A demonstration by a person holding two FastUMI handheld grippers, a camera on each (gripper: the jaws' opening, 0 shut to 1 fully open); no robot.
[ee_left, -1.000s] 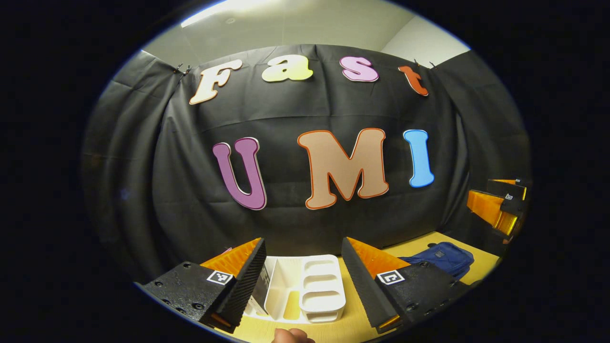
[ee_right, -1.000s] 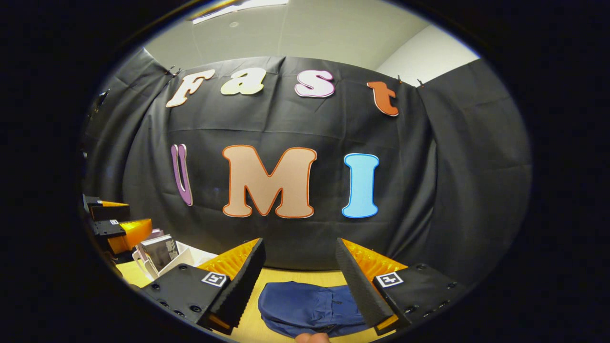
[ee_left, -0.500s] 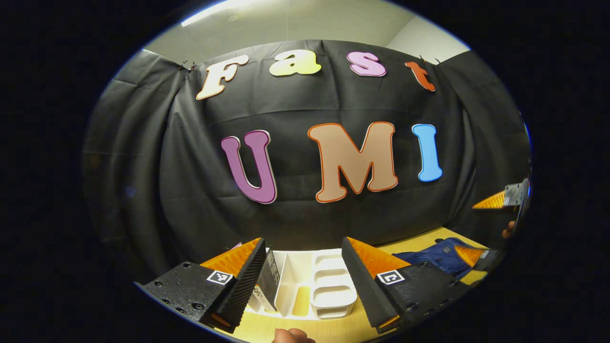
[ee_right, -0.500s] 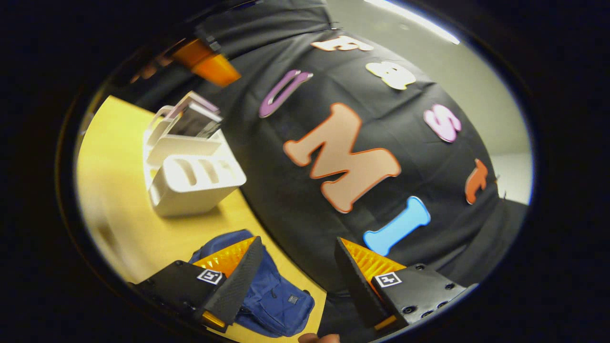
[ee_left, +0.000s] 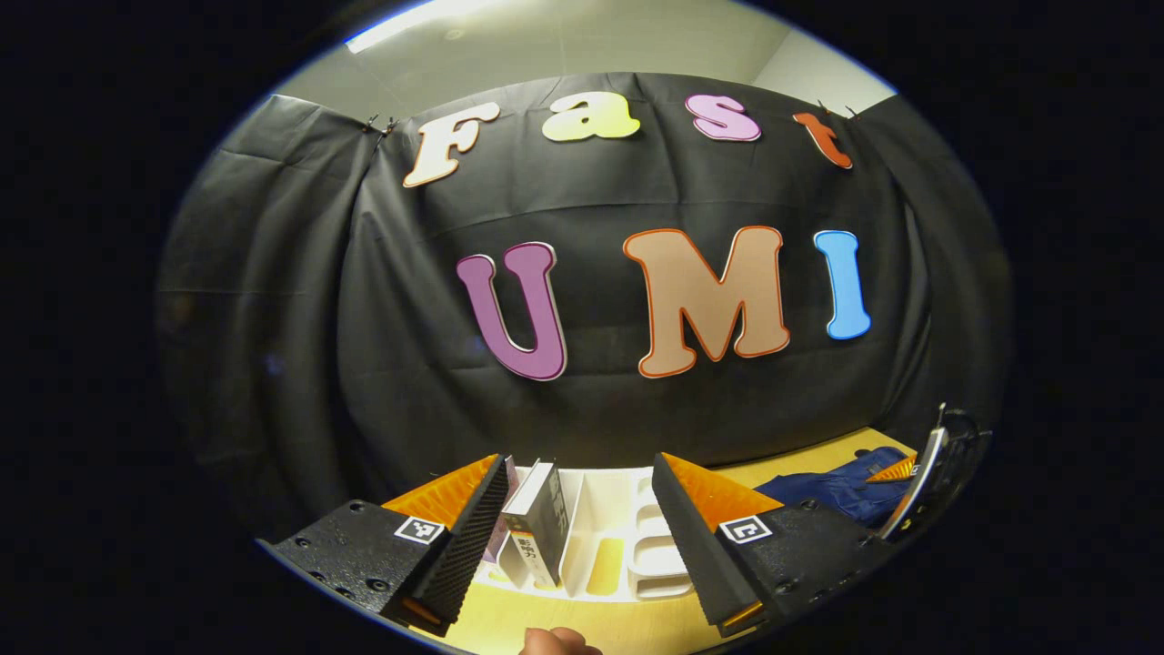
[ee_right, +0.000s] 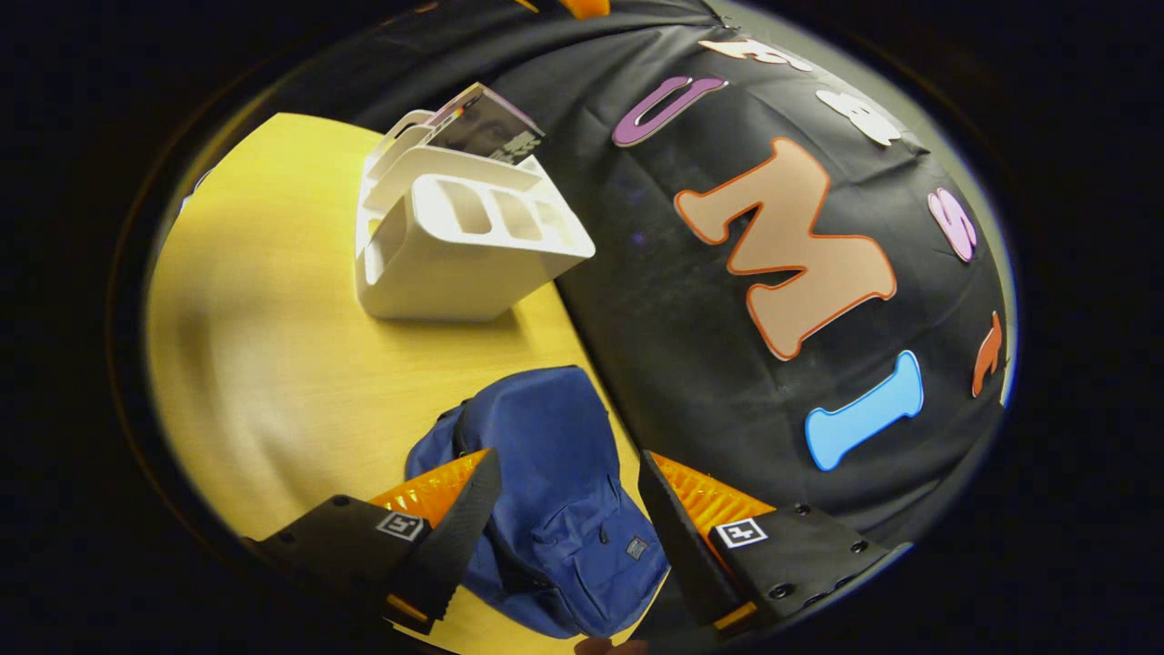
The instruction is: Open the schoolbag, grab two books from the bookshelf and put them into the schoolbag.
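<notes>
A blue schoolbag (ee_right: 546, 482) lies flat and closed on the yellow table (ee_right: 264, 364), right ahead of my right gripper (ee_right: 566, 528), which hovers over it open and rolled to one side. The white bookshelf (ee_right: 455, 241) stands beyond the bag with books (ee_right: 482, 127) leaning in its back slot. In the left gripper view my left gripper (ee_left: 579, 528) is open, with the bookshelf (ee_left: 609, 537) between and beyond its fingers. A dark book (ee_left: 538, 523) stands in the shelf just inside the left finger. The schoolbag (ee_left: 832, 491) lies to the right, with the other gripper (ee_left: 918, 473) over it.
The black cloth wall rises directly behind the bookshelf and the bag. A broad stretch of bare yellow tabletop (ee_right: 236, 300) lies in front of both. A person's fingertip (ee_left: 555, 641) shows at the bottom edge of the left gripper view.
My right gripper rolled over and came down toward the schoolbag, which now sits between its fingers. My left gripper drifted left and closer to the bookshelf, bringing the dark book into sight.
</notes>
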